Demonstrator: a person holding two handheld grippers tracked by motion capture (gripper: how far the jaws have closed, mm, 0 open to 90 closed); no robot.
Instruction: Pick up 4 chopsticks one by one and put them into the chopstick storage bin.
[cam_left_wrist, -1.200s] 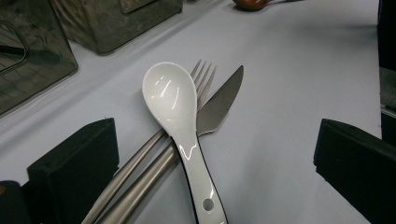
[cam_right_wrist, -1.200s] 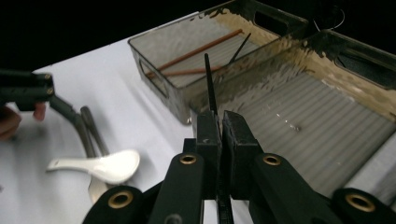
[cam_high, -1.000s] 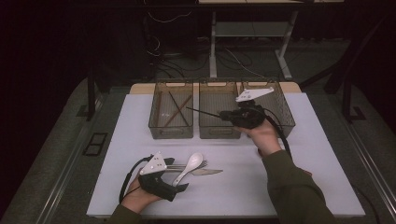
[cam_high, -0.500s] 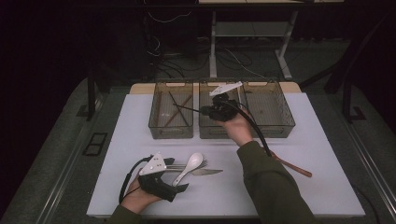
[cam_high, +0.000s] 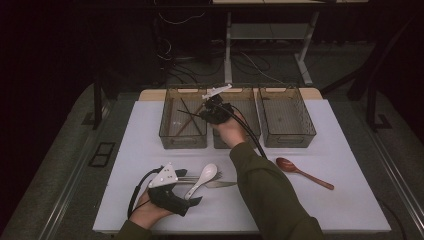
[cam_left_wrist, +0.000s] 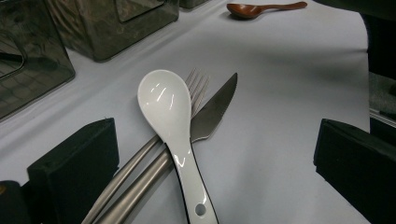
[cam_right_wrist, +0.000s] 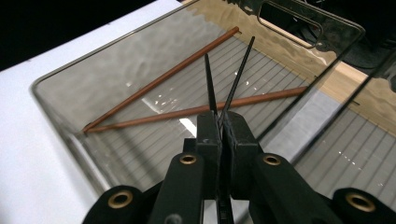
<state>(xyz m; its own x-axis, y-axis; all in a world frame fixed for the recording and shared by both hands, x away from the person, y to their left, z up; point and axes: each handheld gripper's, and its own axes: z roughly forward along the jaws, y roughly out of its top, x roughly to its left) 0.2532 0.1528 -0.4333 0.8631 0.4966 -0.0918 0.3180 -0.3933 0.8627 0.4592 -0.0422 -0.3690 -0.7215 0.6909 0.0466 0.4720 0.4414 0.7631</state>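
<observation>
**Right swung from right bin to left bin, black chopsticks in tow**

Moved leftward across the bin row over the last second: right hand-held gripper (cam_high: 209, 111) went from over the right bin (cam_high: 286, 119), past the middle bin (cam_high: 248, 133), now hovering at the left bin (cam_high: 183, 120). Jaws pressed together, pinching the black chopsticks (cam_right_wrist: 223, 87); tips splayed in a narrow V, pointing down into the bin, not yet touching the floor as far as visible. Already in that bin: two brown chopsticks (cam_right_wrist: 187, 112), lying crossed on the ribbed bottom.

Left hand-held gripper (cam_high: 186, 202) unchanged, resting on the bench (cam_high: 350, 210). Jaws spread wide, gripping nothing, straddling the handles of the white spoon (cam_left_wrist: 170, 119), fork (cam_left_wrist: 195, 84) and knife (cam_left_wrist: 215, 108). Spoon lying on top of both. Wooden spoon (cam_high: 302, 171) alone on the bench, right side, well apart.

Read: sorting by type, chopsticks to left bin. Carry looks finished, drop pending. Next probably lower a little and release so the pair lands flat beside the brown ones. Risk: V-spread tips could catch the bin wall or bounce out if released high. Cutlery pile untouched, four pieces left.
</observation>
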